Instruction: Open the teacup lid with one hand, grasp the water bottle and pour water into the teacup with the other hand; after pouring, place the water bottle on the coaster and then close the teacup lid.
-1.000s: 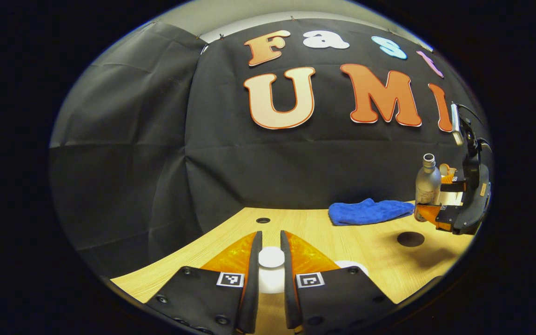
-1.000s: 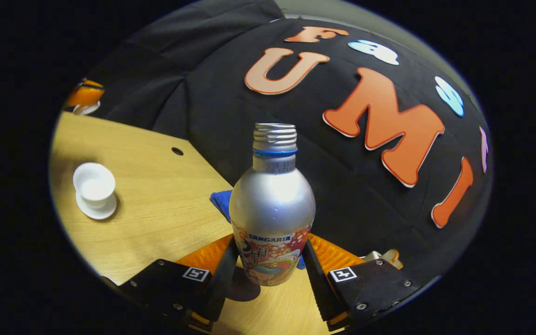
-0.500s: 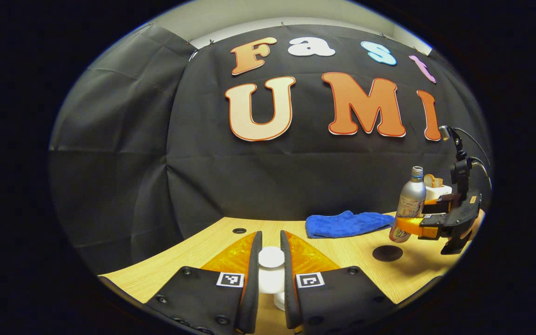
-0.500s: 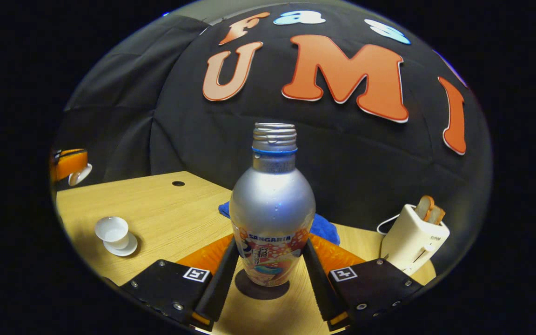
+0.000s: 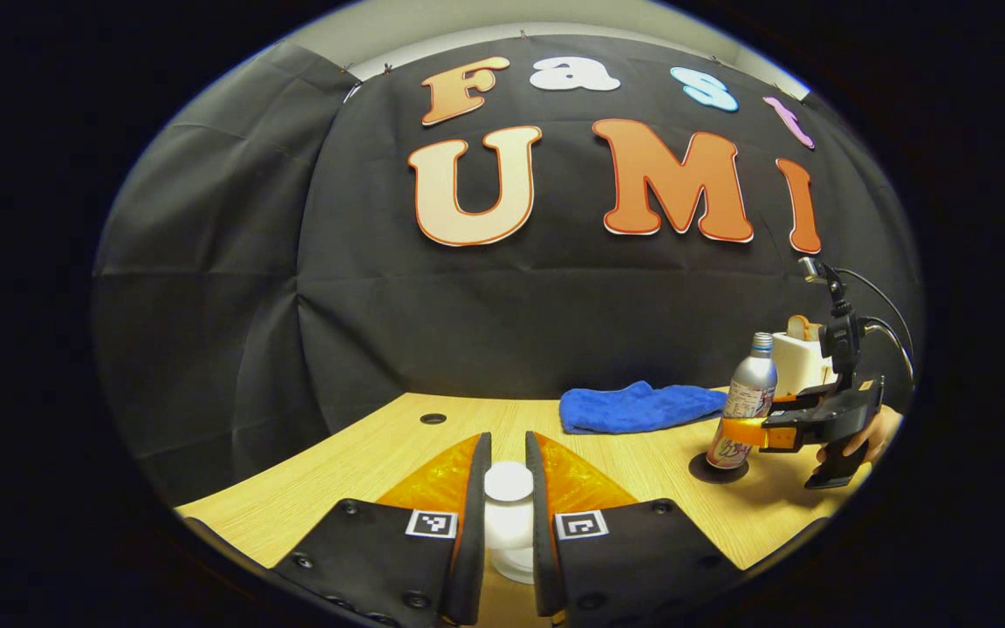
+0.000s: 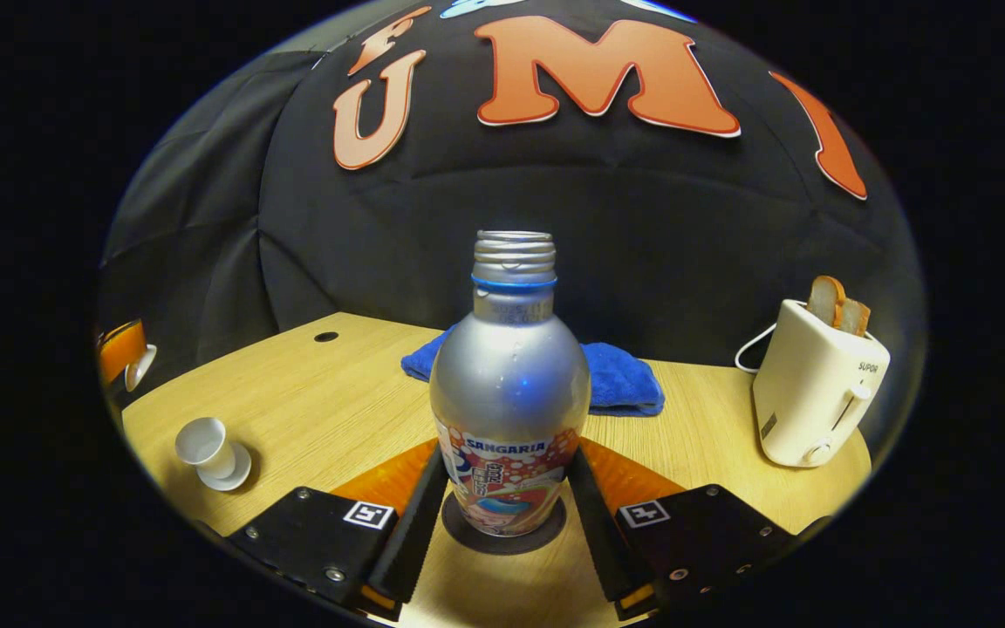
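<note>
The right gripper (image 6: 502,501) is level and low over the table (image 6: 337,410), both fingers (image 6: 415,523) pinching the lower body of the water bottle (image 6: 509,392), which stands upright with its base on the dark round coaster (image 6: 502,536). In the left gripper view that same gripper (image 5: 751,433) is off to the right, with a hand (image 5: 869,433) on its handle. The bottle is open-topped, bare thread showing; a printed band wraps its lower half. The left gripper (image 5: 508,506) is held up, fingers pressed on the white lid (image 5: 509,481). The teacup (image 6: 203,443) sits uncovered on its saucer (image 6: 228,475), far left. A blue cloth (image 6: 611,379) lies behind the bottle, and a toaster (image 6: 808,397) with bread stands right.
</note>
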The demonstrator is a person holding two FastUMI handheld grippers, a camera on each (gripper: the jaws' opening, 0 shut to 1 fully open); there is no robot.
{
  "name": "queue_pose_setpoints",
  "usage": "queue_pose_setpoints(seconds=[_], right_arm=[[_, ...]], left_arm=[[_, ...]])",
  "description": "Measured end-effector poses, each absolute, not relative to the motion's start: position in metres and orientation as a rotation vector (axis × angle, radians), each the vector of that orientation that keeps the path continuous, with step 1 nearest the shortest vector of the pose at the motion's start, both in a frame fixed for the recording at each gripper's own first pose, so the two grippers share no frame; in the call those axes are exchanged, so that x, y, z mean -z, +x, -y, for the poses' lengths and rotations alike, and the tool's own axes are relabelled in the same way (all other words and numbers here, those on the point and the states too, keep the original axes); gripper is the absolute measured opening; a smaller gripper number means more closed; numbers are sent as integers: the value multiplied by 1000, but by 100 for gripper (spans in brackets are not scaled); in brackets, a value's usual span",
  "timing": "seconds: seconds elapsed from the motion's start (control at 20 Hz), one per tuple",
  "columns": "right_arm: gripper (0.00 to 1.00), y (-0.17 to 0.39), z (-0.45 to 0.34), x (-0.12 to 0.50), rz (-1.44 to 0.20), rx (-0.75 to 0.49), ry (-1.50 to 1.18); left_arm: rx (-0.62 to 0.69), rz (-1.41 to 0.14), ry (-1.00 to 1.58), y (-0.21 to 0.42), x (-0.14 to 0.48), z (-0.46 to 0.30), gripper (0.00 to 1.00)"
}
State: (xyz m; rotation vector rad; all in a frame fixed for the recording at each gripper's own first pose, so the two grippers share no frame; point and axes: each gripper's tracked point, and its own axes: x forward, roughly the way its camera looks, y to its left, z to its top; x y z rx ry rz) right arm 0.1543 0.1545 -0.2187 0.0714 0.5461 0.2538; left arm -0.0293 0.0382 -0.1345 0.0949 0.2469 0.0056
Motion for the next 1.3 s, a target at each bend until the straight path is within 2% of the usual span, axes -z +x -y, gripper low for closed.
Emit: queue_pose_setpoints(seconds=[0.3, 0.35, 0.4, 0.5, 0.6, 0.8, 0.95, 1.0, 1.05, 1.1, 1.2, 1.3], right_arm=[[79, 159, -149, 238, -574, -237, 40], [79, 159, -149, 238, -575, -236, 43], [75, 159, -150, 237, -573, -236, 43], [81, 158, -149, 239, -575, -235, 37], [83, 158, -149, 238, -574, -243, 25], [87, 154, -152, 233, -550, -256, -13], [93, 150, -149, 223, -532, -261, -11], [97, 148, -148, 221, -529, -259, -9], [97, 148, -147, 217, -521, -260, -4], [97, 145, -145, 214, -515, -259, 0], [97, 141, -140, 206, -496, -260, 13], [97, 133, -138, 201, -471, -251, 39]], left_arm=[[-3, -282, 91, -23, 150, -38, 24], [0, -289, 87, -22, 153, -36, 27], [3, -295, 83, -21, 155, -34, 27], [11, -303, 82, -18, 161, -31, 27], [26, -318, 68, -18, 170, -26, 24], [41, -369, 26, -19, 196, -22, 27], [51, -383, 15, -21, 207, -19, 30], [53, -385, 13, -21, 209, -19, 27], [56, -387, 13, -21, 212, -17, 30], [54, -393, 16, -21, 216, -16, 24], [56, -405, 23, -23, 223, -14, 30], [60, -410, 26, -23, 228, -12, 24]])
